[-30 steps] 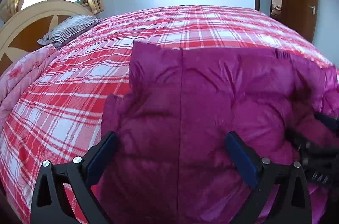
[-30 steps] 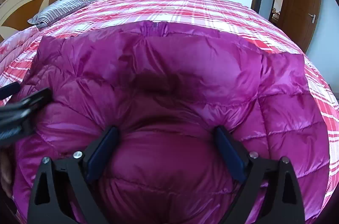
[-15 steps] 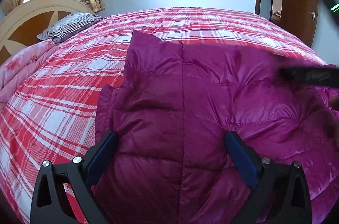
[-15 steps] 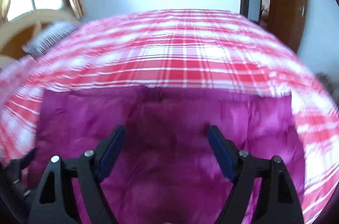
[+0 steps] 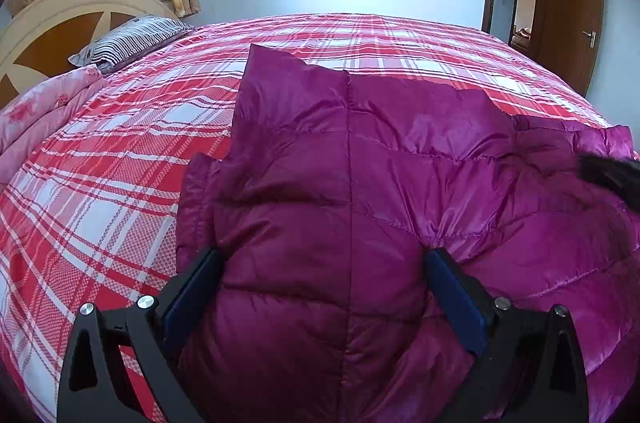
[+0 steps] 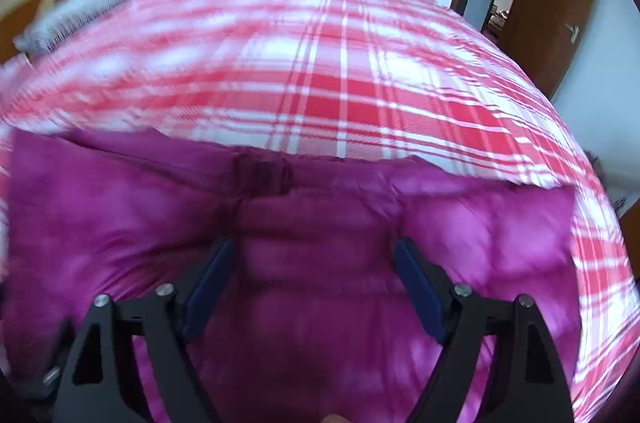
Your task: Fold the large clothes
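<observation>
A magenta quilted down jacket (image 5: 360, 183) lies folded on the red plaid bed. My left gripper (image 5: 322, 283) is open, its blue pads either side of the jacket's near edge, low over the fabric. In the blurred right wrist view the jacket (image 6: 300, 223) fills the lower half. My right gripper (image 6: 314, 271) is open above it with nothing between its pads. A dark blur at the right edge of the left wrist view (image 5: 612, 179) is part of the right gripper.
The red and white plaid bedspread (image 5: 120, 163) covers the bed. A striped pillow (image 5: 128, 39) and pink quilt (image 5: 36, 111) lie by the headboard (image 5: 48, 23) at left. A brown door (image 5: 568, 3) stands at far right.
My right gripper has pulled up and back from the jacket, swinging fast so its view blurs. The left gripper has stayed almost still over the jacket's edge.
</observation>
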Demonstrator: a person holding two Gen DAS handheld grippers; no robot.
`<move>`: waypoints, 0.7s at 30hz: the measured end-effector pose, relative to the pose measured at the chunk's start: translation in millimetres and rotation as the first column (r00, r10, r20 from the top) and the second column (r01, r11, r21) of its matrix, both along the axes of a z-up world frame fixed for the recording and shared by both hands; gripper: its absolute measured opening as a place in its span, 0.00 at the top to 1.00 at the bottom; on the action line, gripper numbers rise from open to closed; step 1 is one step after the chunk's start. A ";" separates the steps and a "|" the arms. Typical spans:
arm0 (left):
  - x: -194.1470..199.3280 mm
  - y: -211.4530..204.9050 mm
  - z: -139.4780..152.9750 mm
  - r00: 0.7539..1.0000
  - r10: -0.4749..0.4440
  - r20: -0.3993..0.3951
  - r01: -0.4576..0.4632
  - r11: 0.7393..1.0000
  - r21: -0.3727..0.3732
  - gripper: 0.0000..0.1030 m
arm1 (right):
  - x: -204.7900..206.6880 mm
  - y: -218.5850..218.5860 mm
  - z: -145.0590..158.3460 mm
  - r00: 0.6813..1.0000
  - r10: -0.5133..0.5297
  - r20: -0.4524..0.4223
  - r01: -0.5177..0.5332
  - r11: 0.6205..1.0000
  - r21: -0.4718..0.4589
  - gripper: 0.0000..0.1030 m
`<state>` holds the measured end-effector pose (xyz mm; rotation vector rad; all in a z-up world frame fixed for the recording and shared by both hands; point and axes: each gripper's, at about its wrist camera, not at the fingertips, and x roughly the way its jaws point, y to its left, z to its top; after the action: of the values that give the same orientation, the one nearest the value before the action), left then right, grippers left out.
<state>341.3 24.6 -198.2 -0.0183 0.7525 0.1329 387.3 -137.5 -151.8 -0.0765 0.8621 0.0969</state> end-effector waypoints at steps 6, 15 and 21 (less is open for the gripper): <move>0.4 -0.2 -0.2 1.000 0.002 0.003 -0.002 1.000 0.008 0.01 | -81.9 -4.6 -2.3 0.999 -0.015 0.051 0.015 1.000 -0.008 0.09; -9.3 5.2 5.7 1.000 -0.014 -0.014 0.014 1.000 -0.019 0.01 | -85.7 -0.8 -43.7 0.996 -0.022 0.090 0.026 0.999 -0.043 0.01; -70.4 34.6 27.5 0.999 0.006 0.045 -0.003 0.998 -0.058 0.01 | -83.7 -4.7 -44.9 0.996 -0.020 0.092 0.023 0.999 -0.031 0.01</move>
<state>270.9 59.2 -170.8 -0.0783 0.7110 0.1147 303.5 -142.3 -196.8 -0.1008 0.7724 0.0594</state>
